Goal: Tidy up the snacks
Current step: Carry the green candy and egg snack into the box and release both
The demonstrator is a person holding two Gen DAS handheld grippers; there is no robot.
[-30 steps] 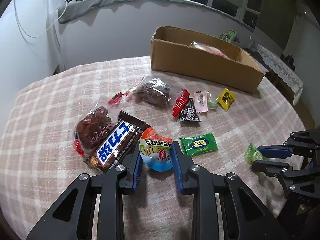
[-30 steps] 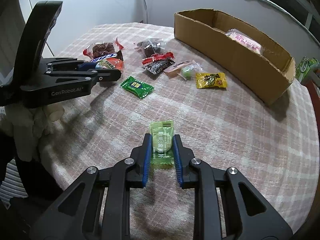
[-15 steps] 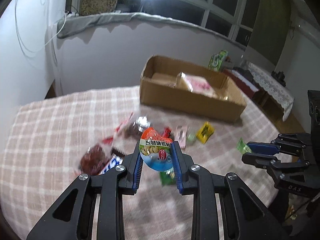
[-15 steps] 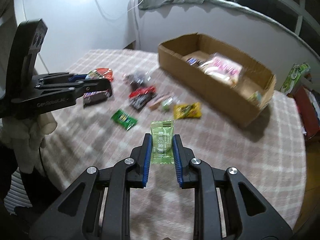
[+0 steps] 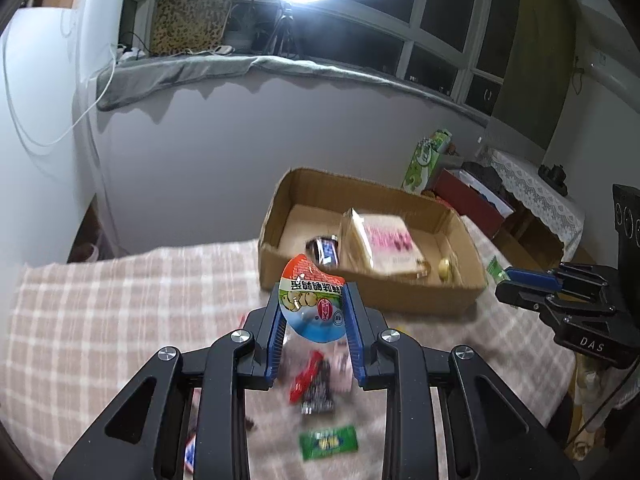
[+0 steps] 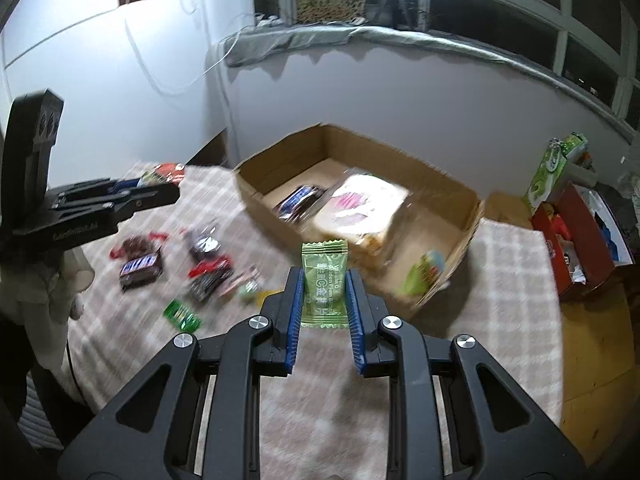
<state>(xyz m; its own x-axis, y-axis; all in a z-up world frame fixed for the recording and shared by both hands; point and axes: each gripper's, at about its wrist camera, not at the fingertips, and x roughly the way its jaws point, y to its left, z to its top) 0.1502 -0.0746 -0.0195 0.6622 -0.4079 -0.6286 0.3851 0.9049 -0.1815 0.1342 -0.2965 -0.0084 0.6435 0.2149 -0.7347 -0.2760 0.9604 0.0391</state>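
My left gripper (image 5: 314, 312) is shut on a round jelly cup (image 5: 312, 304) with a red and blue lid, held in the air short of the cardboard box (image 5: 360, 292). My right gripper (image 6: 323, 292) is shut on a light green candy packet (image 6: 323, 284), held above the table before the same box (image 6: 272, 216). The box holds a pink bread pack (image 6: 360, 204), a dark chocolate bar (image 6: 298, 200) and a small green snack (image 6: 424, 276). Loose snacks lie on the checked tablecloth: a chocolate bar (image 6: 140, 272), a green candy (image 6: 182, 314) and red and black packets (image 6: 208, 276).
The right gripper shows at the right edge of the left wrist view (image 5: 532, 284); the left gripper shows at the left of the right wrist view (image 6: 100, 204). A grey wall stands behind the table. A red box (image 6: 576, 240) and a green carton (image 6: 552, 168) stand beyond the table's right edge.
Both grippers have lifted off the table with their snacks and moved toward the cardboard box, which now shows larger with its inside in view. The loose snacks have dropped below the left gripper.
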